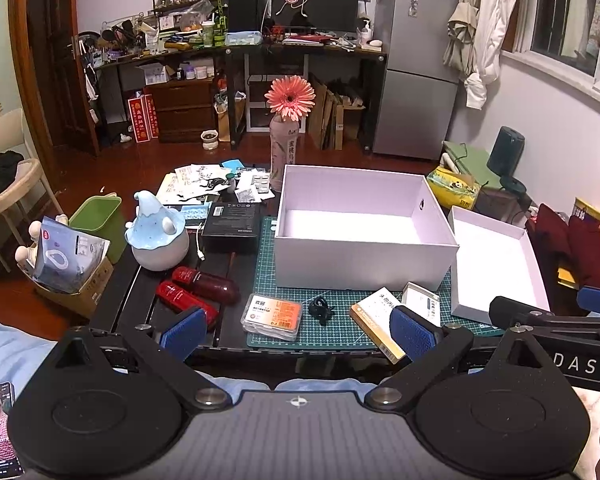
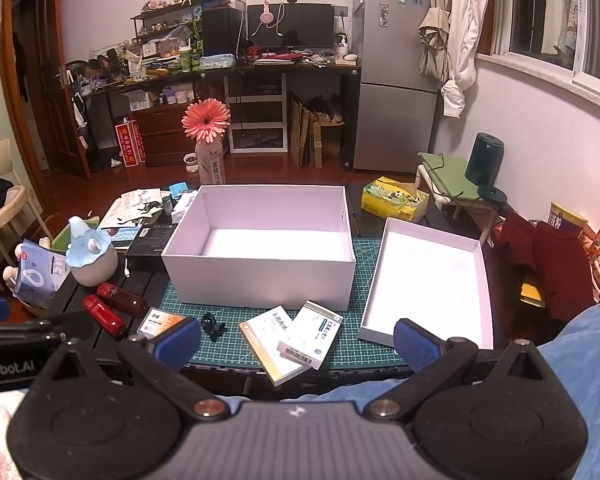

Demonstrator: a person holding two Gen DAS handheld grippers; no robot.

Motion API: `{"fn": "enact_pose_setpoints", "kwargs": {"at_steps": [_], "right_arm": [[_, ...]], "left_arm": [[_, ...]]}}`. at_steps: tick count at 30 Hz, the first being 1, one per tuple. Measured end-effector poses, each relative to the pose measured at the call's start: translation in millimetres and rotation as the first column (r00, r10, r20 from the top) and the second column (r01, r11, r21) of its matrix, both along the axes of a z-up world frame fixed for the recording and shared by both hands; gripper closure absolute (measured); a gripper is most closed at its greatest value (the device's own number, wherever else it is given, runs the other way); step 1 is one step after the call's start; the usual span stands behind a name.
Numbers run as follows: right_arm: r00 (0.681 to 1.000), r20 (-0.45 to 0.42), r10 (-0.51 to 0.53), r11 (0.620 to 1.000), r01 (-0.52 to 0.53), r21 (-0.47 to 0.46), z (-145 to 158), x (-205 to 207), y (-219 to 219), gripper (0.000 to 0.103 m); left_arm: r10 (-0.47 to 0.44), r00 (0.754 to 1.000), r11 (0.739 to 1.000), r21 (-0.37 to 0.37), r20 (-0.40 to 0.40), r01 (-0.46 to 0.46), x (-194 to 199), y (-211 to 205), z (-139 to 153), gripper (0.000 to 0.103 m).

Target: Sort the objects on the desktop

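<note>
- White box [image 2: 260, 276] sits open-topped mid-tabletop on the green cutting mat [image 2: 228, 344], inside looks empty; judging by the task it's the drop target, hence central and within reach of both hands.
- Its lid [image 2: 428, 280] lies upturned just beside the box toward the right edge (out of the way, could double as a second bin).
- Items to sort line the near edge in front of the box: two medicine boxes [image 2: 296, 340] overlapping, the lower one poking over the near edge; black clip [image 2: 213, 326]; blister-pack case [image 1: 272, 316]; two red tubes [image 1: 204, 292] toward the left, off the mat.
- Ghost-shaped lamp [image 1: 158, 236] and black carton [image 1: 232, 224] sit further back on the left.
- Left gripper [image 1: 300, 334]: fingers wide apart, holding nothing, touching nothing, hovering at the near edge over the case and clip.
- Right gripper [image 2: 298, 344]: fingers wide apart, empty, framing the medicine boxes (likely first pick, my guess).
- Nothing sorted yet.
</note>
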State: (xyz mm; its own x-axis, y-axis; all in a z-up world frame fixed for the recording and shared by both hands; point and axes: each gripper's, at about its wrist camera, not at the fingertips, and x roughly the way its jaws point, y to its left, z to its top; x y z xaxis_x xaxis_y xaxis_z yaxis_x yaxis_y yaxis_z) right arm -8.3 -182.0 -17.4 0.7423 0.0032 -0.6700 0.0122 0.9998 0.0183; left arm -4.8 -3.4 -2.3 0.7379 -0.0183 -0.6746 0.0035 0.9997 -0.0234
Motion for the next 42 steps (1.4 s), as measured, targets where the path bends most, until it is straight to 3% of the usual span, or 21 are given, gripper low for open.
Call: {"fn": "enact_pose_setpoints", "kwargs": {"at_steps": [42], "right_arm": [[0.999,0.035,0.005,1.000,-0.004,-0.011,-3.5,4.5,-1.0,0.000]], "left_arm": [[-0.010,1.000,1.000,0.023,0.018,0.010,3.2,-1.7,-3.9,0.004]]}}
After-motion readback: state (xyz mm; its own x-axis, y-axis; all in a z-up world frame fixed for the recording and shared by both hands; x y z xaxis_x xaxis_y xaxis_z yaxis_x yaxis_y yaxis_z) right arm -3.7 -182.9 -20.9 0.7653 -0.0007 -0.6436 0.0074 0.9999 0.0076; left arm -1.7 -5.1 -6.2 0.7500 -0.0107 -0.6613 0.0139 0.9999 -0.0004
